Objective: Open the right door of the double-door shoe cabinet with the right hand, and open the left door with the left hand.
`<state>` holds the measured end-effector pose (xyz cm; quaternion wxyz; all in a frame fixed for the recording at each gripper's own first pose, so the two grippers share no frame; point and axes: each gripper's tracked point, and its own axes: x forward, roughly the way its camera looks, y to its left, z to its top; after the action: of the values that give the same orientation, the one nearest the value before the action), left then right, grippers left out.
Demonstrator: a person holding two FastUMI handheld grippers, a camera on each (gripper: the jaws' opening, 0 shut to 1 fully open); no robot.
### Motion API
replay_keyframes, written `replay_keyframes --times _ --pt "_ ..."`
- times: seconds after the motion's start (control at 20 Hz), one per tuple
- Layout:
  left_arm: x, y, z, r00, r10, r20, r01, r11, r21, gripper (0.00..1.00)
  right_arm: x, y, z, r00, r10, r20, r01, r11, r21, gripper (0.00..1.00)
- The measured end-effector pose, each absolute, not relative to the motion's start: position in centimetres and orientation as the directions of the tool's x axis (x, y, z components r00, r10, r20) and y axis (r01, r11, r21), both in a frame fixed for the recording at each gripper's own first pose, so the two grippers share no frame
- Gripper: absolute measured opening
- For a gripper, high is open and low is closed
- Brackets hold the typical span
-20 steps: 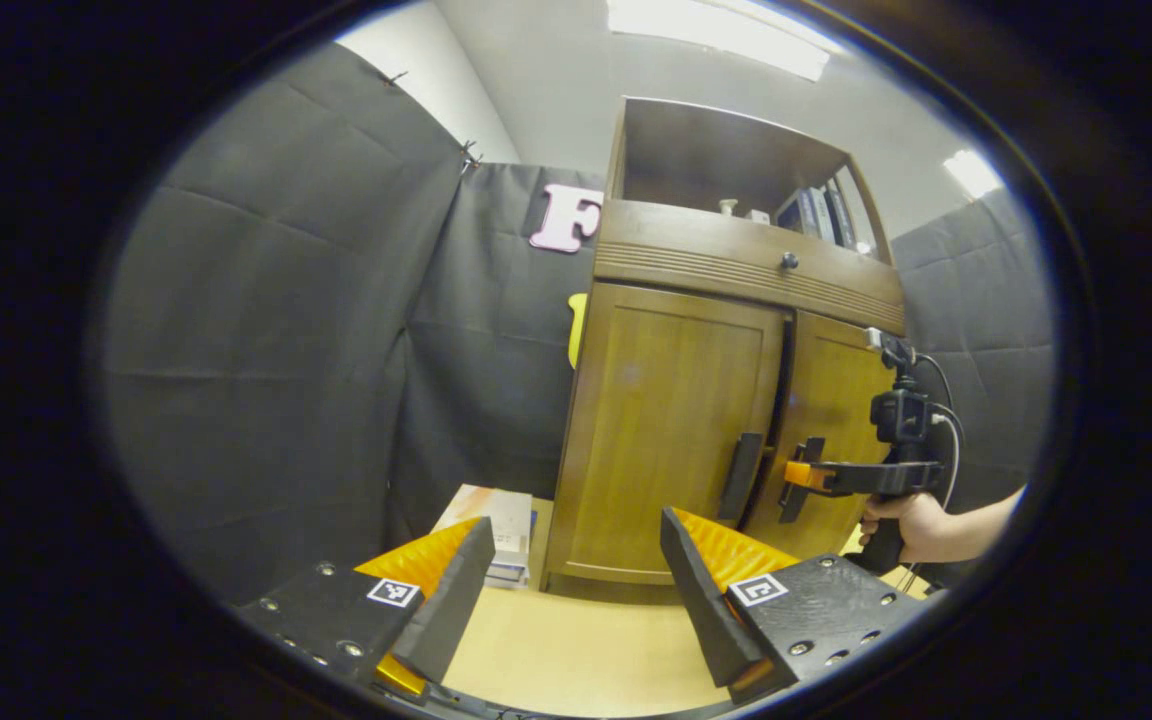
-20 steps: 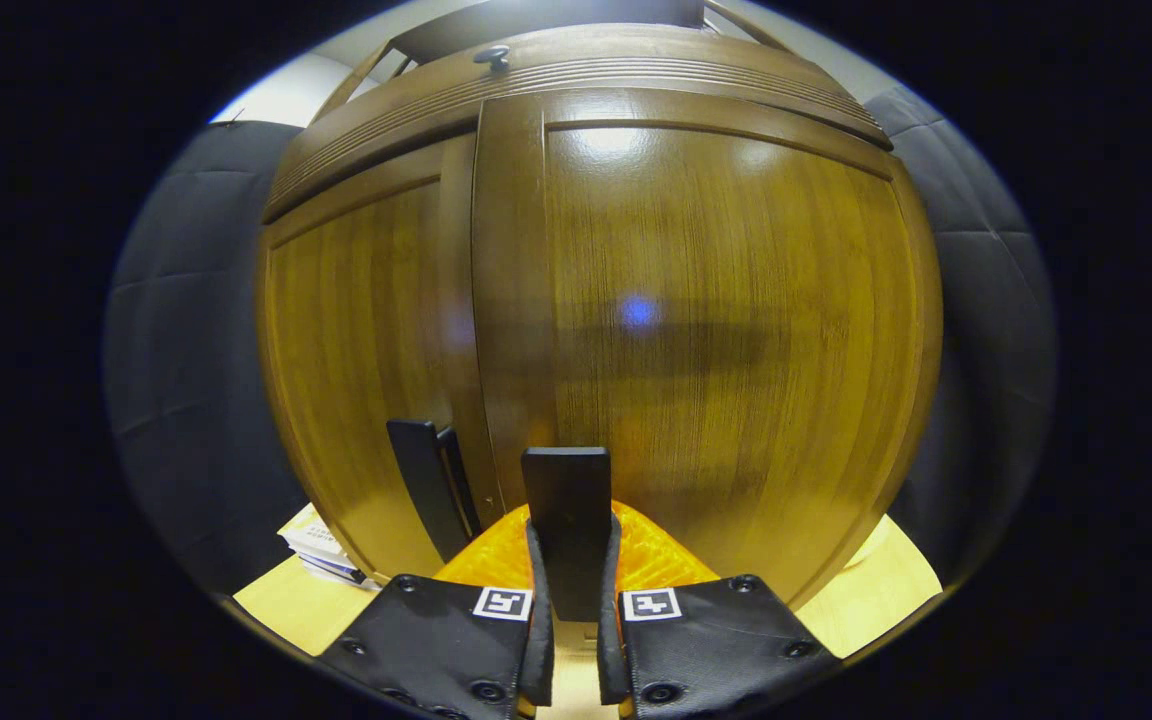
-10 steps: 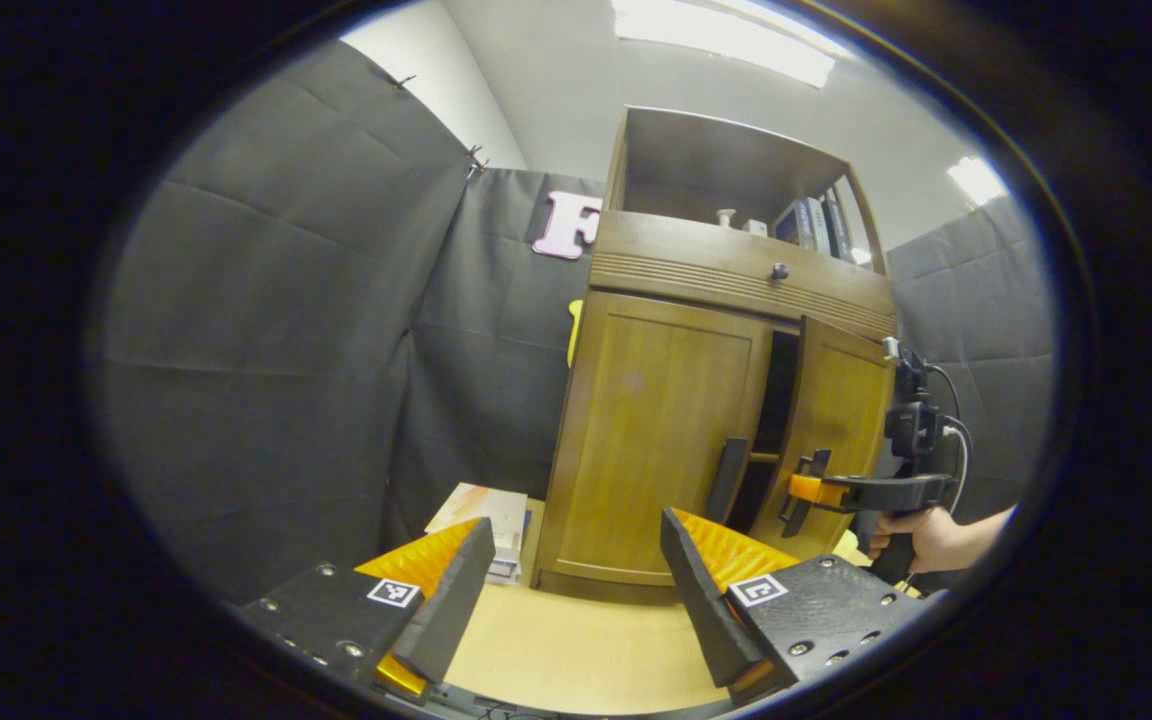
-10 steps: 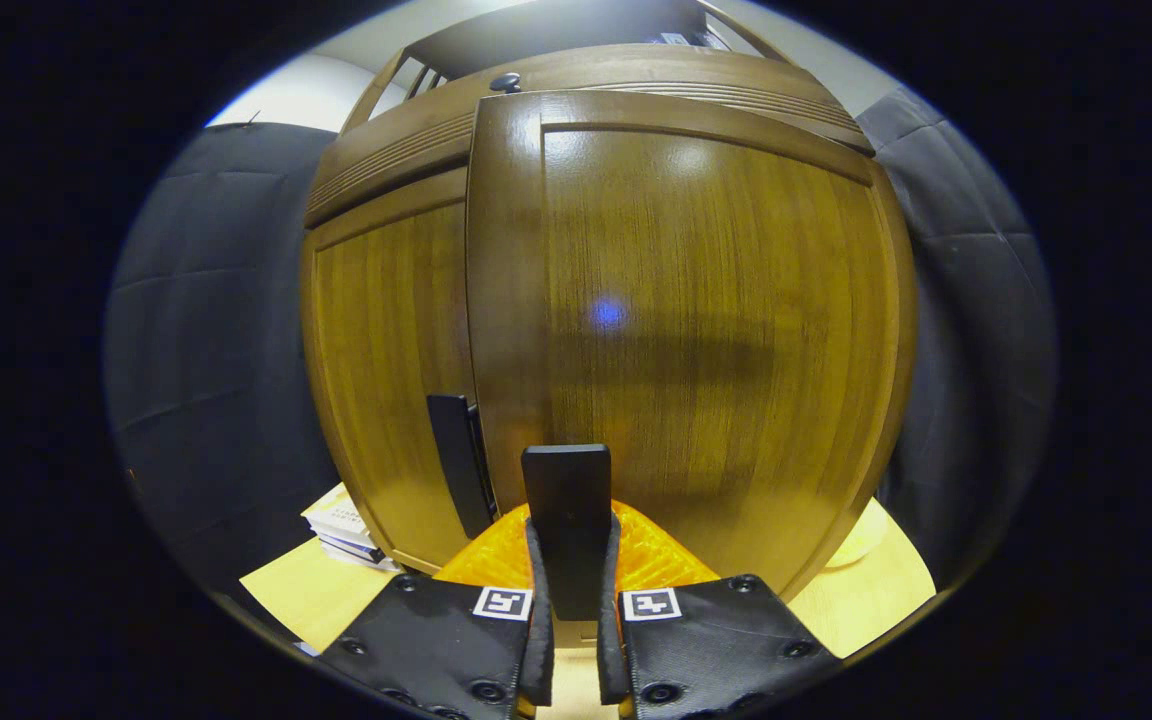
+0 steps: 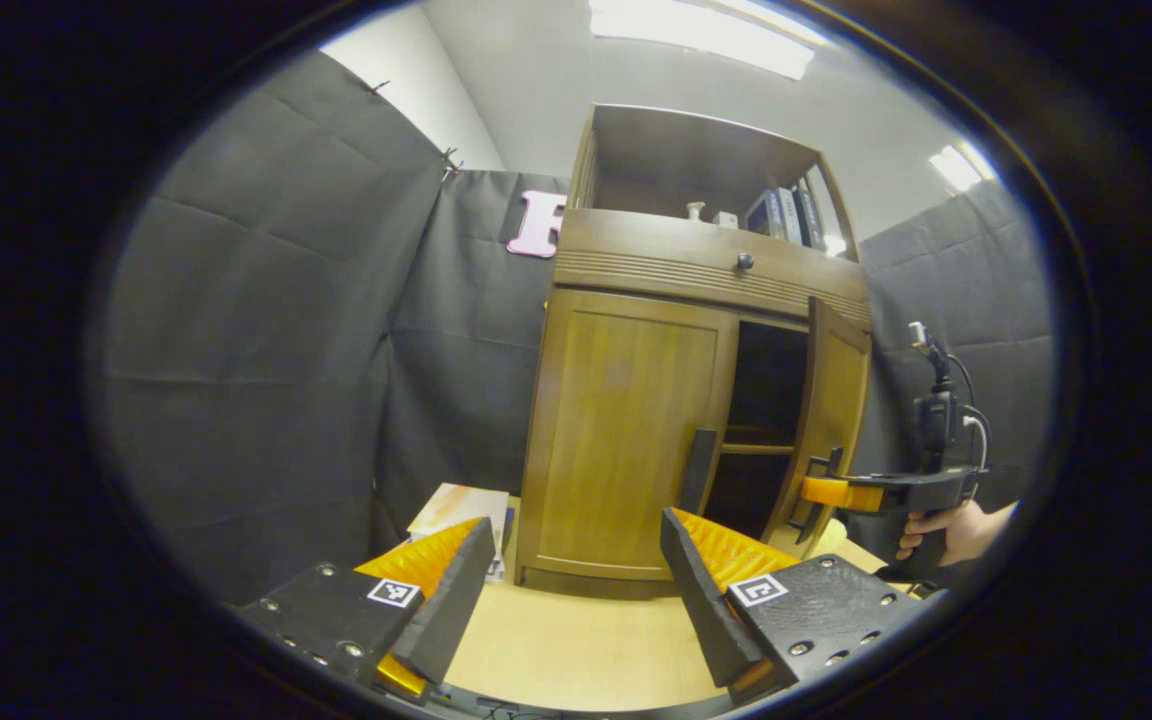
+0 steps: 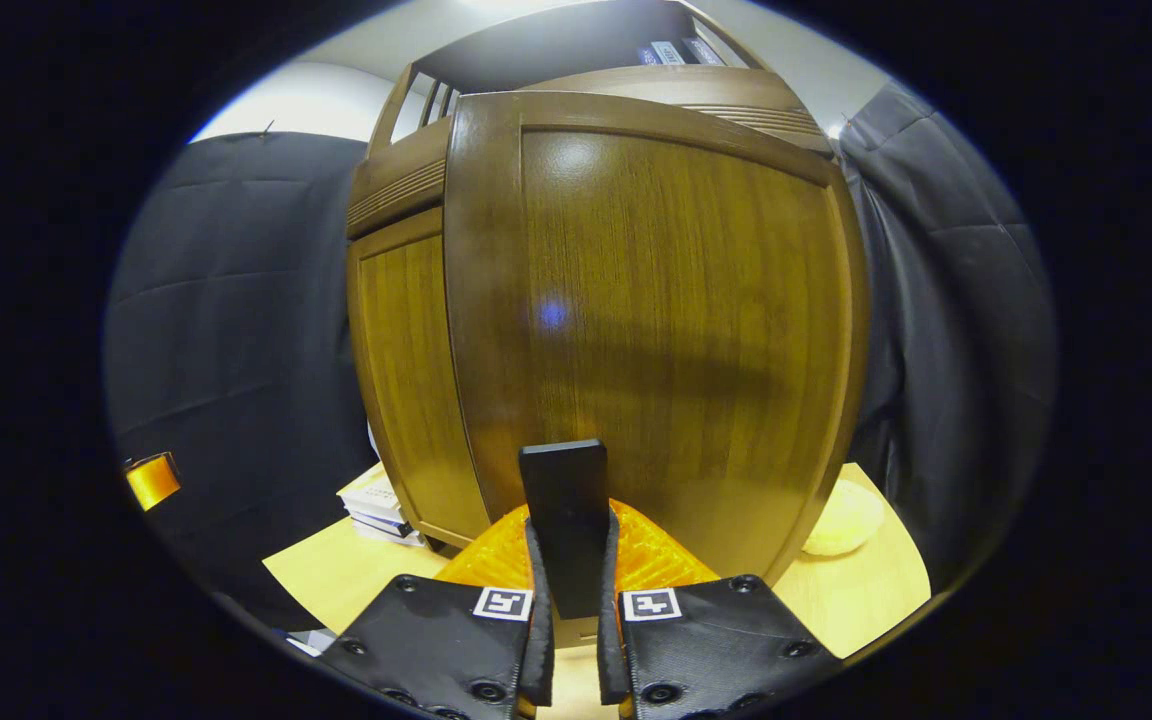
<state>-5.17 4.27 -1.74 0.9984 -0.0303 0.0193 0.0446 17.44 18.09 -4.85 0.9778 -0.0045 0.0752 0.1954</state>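
Right door swinging open, left door waiting

The right gripper (image 6: 568, 600) pinches the upright right door handle (image 6: 564, 510) at lower centre. The left gripper (image 5: 576, 590), fingers spread, faces the vertical left door handle (image 5: 700, 470) just above its right finger.

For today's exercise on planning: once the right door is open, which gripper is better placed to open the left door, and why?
Left. The left gripper is open, facing the shut left door; the right gripper is clamped on the right door's handle.

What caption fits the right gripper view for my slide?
Right gripper shut on the right door's handle, right door swung partly open.
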Motion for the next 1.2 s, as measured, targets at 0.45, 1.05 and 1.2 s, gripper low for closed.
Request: replay_keyframes --times 0.45,1.05,1.2 --pt "-4.9 4.1 -0.7 0.995 0.083 -0.054 -0.085 0.995 -0.053 0.95 17.1 18.3 -4.1 0.898 0.418 -0.135 -0.419 0.908 0.024 0.18" --pt "-5.5 3.9 -0.1 0.988 0.133 -0.081 -0.134 0.991 -0.004 0.96 16.9 18.2 -3.1 0.867 0.482 -0.123 -0.479 0.876 0.054 0.19" --pt "-5.6 3.6 -0.2 0.986 0.146 -0.085 -0.148 0.989 -0.012 0.96 17.0 17.9 -2.7 0.859 0.497 -0.118 -0.498 0.867 0.023 0.18"
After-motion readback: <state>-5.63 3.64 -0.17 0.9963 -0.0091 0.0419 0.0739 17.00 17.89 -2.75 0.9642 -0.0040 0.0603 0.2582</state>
